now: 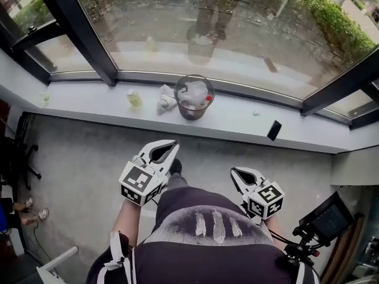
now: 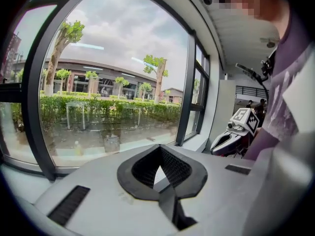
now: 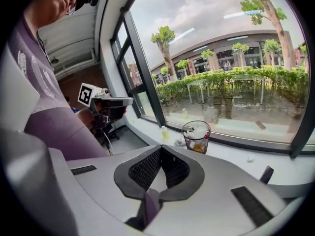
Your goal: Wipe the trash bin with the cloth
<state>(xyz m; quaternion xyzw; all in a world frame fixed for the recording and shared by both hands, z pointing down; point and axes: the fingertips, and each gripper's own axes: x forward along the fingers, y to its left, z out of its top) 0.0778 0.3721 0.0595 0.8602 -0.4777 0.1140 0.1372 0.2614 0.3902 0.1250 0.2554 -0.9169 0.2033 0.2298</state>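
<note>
A small dark, see-through trash bin (image 1: 193, 97) stands on the white window ledge (image 1: 89, 102), with crumpled paper and scraps inside; it also shows in the right gripper view (image 3: 197, 136). A crumpled white cloth (image 1: 166, 98) lies just left of it, touching or nearly touching the bin. My left gripper (image 1: 173, 143) is shut and empty, held in front of my body, well short of the ledge. My right gripper (image 1: 235, 171) is also shut and empty, lower and to the right. In their own views both pairs of jaws, left (image 2: 158, 150) and right (image 3: 161, 151), meet at the tips.
A small yellowish bottle (image 1: 134, 99) stands left of the cloth. A black phone (image 1: 274, 130) lies at the ledge's front edge to the right, with a white scrap (image 1: 256, 112) near it. Dark window frames (image 1: 89, 40) rise behind the ledge. Grey floor lies between me and the ledge.
</note>
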